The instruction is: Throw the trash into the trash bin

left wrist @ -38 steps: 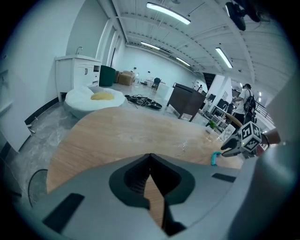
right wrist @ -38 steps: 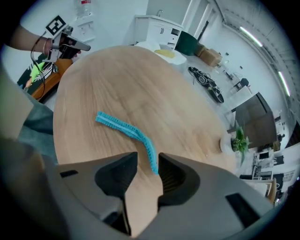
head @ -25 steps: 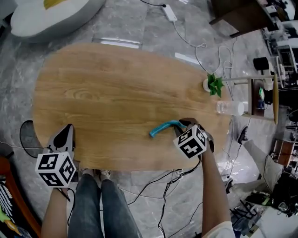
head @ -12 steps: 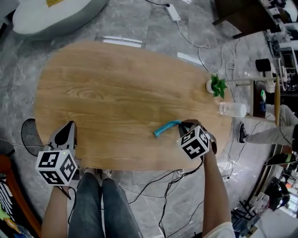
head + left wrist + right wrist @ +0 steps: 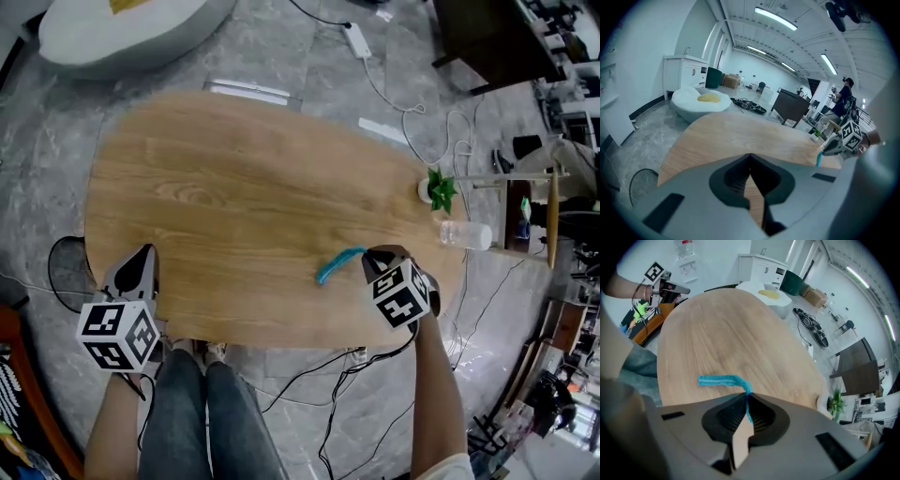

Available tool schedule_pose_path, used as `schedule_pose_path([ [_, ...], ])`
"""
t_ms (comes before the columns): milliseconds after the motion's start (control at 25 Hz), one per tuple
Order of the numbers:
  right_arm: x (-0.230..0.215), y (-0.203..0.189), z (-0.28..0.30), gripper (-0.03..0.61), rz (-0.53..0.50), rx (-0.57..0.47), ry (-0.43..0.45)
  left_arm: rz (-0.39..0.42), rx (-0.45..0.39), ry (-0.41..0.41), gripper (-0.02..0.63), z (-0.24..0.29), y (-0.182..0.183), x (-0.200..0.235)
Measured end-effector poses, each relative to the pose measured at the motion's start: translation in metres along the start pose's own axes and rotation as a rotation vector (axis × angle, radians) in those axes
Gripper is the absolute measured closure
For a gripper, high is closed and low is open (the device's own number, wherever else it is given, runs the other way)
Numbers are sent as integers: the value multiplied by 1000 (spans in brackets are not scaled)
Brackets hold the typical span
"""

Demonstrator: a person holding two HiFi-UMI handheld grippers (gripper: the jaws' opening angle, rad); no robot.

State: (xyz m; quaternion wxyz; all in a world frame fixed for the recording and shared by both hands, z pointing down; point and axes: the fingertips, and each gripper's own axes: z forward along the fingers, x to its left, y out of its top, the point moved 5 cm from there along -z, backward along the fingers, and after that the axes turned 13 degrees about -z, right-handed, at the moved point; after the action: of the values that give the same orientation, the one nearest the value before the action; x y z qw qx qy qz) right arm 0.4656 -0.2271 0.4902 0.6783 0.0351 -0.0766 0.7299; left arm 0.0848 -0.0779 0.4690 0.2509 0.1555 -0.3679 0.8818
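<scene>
A blue crinkled strip of trash (image 5: 337, 264) lies on the oval wooden table (image 5: 234, 178) near its front right edge. My right gripper (image 5: 373, 260) points straight down and is shut on the strip's right end. In the right gripper view the strip (image 5: 719, 379) runs left from the closed jaws of that gripper (image 5: 747, 395), with the pinched end raised. My left gripper (image 5: 142, 258) hovers at the table's front left edge. Its jaws meet at the tips in the left gripper view (image 5: 750, 156), with nothing between them. I see no certain trash bin.
A small potted plant (image 5: 436, 189) and a clear bottle (image 5: 465, 234) stand at the table's right end. A dark round rim (image 5: 64, 272) sits on the floor left of the table. Cables and a power strip (image 5: 359, 39) lie on the floor, and a white cushion (image 5: 122, 28) lies beyond.
The right gripper has closed on the strip's right end and risen a little, lifting that end. The left gripper has kept still.
</scene>
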Motion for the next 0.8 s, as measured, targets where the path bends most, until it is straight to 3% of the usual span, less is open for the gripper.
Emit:
schedule_pose_path([
  [440, -13, 84, -44, 563, -65, -88, -37, -66, -87, 22, 623, -44, 28, 32],
  [800, -1, 169, -58, 563, -81, -184, -18, -137, -160, 71, 623, -86, 39, 77],
])
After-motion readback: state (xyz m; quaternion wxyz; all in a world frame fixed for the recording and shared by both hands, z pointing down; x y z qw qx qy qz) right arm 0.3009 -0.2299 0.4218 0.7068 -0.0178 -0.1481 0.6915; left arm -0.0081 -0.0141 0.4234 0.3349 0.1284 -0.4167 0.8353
